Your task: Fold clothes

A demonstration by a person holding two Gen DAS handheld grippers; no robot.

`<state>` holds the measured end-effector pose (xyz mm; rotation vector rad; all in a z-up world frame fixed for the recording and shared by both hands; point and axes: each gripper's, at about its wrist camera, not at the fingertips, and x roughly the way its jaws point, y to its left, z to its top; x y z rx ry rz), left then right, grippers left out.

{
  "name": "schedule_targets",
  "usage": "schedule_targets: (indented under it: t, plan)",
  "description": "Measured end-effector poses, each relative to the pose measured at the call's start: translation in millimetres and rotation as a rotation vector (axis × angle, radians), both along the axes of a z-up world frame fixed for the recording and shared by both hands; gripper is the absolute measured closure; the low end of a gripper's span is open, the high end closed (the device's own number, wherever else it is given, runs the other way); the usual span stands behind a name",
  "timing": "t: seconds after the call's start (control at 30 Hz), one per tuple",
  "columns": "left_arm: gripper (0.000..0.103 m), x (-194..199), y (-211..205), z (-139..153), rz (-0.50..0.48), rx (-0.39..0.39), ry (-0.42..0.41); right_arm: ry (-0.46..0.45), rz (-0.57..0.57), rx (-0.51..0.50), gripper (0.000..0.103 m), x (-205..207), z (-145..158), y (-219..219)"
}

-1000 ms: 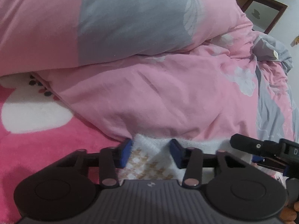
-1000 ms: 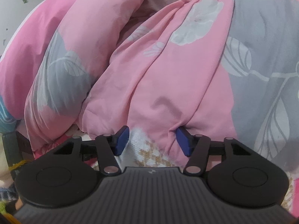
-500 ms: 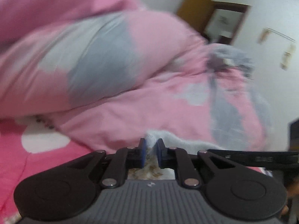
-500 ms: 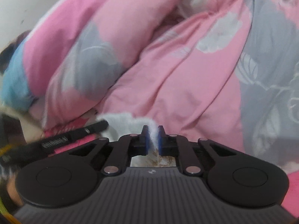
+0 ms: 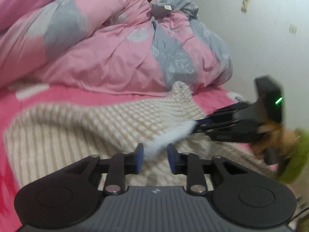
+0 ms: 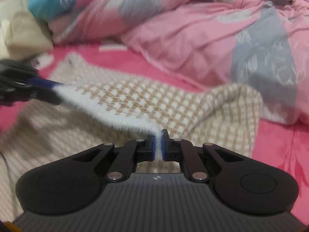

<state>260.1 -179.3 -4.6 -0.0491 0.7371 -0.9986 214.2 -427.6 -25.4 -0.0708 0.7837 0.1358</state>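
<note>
1. Far left in the left wrist view, the beige-and-white checked sweater [image 5: 81,127] lies spread on the pink bed sheet [image 5: 58,96], its long axis running across the bed, left to right, in front of the heaped pink-and-grey duvet [image 5: 108,58]
2. At the centre of that view the left gripper [image 5: 155,159] has its jaws opening; the white ribbed hem [image 5: 166,141] lies between the blue pads but they no longer seem to press on it, so I judge the hold as slack
3. The hem runs as one raised band from the left gripper to the right gripper [image 6: 158,147], with the sweater body beyond and below it; that band is the line any fold would turn on
4. In the right wrist view the right gripper's blue pads are pinched narrow on the hem, which shows white between them
5. The right hand therefore has the only firm hold, and the hem sags toward the left side; if the left pads let go fully, I expect that end to drop
6. Hard to make out: motion blur smears the sweater's near part in both views, its sleeves and collar cannot be told, and its near edge is hidden behind the gripper bodies
7. At the far right of the left view the person's hand [image 5: 270,141] and a green sleeve [image 5: 295,154] are blurred and cut off
</note>
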Motion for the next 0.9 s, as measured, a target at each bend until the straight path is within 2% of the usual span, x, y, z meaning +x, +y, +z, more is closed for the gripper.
schedule_targets:
  t: [0.07,0.13,0.23,0.3,0.4,0.47,0.53,0.6,0.7,0.77,0.8,0.83,0.87,0.9]
  plan:
    - [0.065,-4,18,5,0.01,-0.09,0.041,-0.022,-0.005,-0.005,0.098,-5,-7,1]
    - [0.05,-1,33,13,0.051,-0.171,0.047,-0.037,-0.012,0.022,0.098,-9,-5,-4]
    - [0.048,17,37,16,0.162,-0.214,0.07,-0.034,-0.009,0.066,0.093,-18,2,-12]
    - [0.048,37,30,11,0.23,-0.207,0.136,-0.032,-0.013,0.108,0.088,-24,9,-19]
    - [0.05,63,20,-4,0.32,-0.166,0.238,-0.086,-0.087,0.286,0.075,-36,23,-45]
    - [0.05,76,16,-16,0.321,-0.177,0.319,-0.105,-0.174,0.475,0.071,-33,23,-70]
    - [0.05,81,13,-28,0.297,-0.192,0.397,-0.075,-0.263,0.682,0.067,-21,12,-91]
    - [0.049,83,11,-41,0.268,-0.206,0.449,-0.011,-0.335,0.835,0.058,-4,-6,-102]
    - [0.05,83,8,-54,0.241,-0.196,0.462,0.059,-0.385,0.95,0.056,12,-28,-105]
    - [0.066,83,5,-59,0.232,-0.189,0.419,0.063,-0.377,0.983,0.057,15,-34,-101]
    - [0.078,83,4,-60,0.231,-0.186,0.389,0.054,-0.363,0.984,0.065,15,-35,-99]
    - [0.081,85,4,-61,0.236,-0.184,0.366,0.044,-0.352,0.959,0.073,14,-34,-96]
    - [0.082,87,3,-61,0.24,-0.193,0.354,0.039,-0.352,0.923,0.095,15,-33,-93]
    - [0.085,89,2,-62,0.244,-0.201,0.341,0.031,-0.356,0.898,0.097,16,-33,-93]
